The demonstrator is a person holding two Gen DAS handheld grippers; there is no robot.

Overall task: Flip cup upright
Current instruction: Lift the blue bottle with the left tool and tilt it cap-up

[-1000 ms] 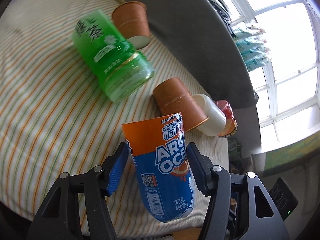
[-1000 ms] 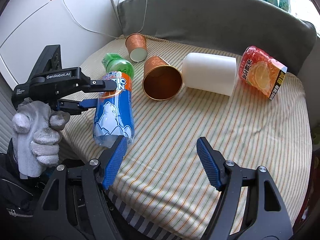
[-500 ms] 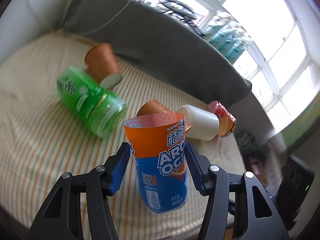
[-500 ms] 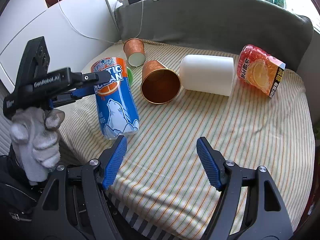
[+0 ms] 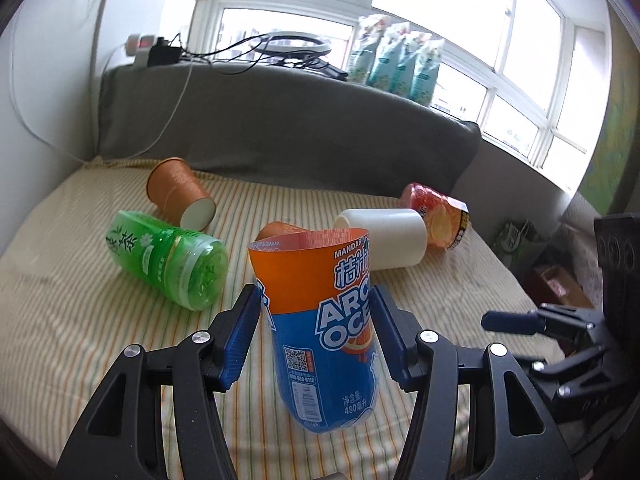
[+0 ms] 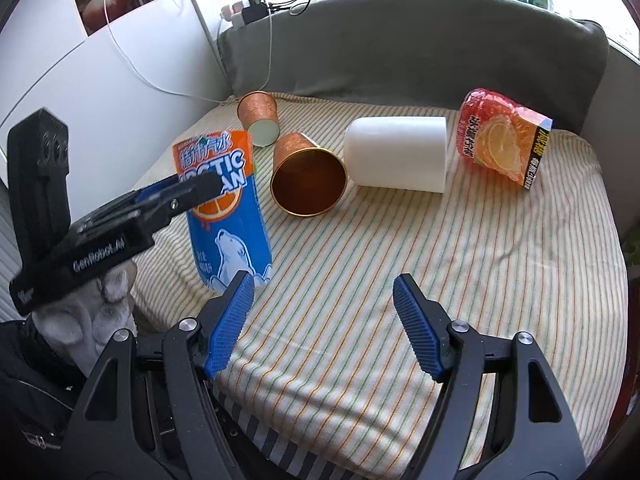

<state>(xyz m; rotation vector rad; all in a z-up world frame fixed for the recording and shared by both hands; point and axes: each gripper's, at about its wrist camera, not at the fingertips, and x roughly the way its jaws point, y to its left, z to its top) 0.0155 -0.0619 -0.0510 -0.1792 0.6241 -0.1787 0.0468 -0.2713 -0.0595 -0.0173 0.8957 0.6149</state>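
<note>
Left tongs (image 5: 316, 328) clamping blue-orange cup (image 5: 320, 320) at mid-body, cup standing nearly upright, open end up, base touching or just above striped cushion (image 6: 440, 248) near front edge; contact unclear. Right tongs (image 6: 322, 320) hanging apart, gripping nothing. Step in hand, by judgement: setting cup down. Next move calling for level base, then gentle release; soft cushion risking tip-over.

The blue-orange cup (image 5: 320, 320) hides most of one copper cup (image 5: 276, 229).
</note>
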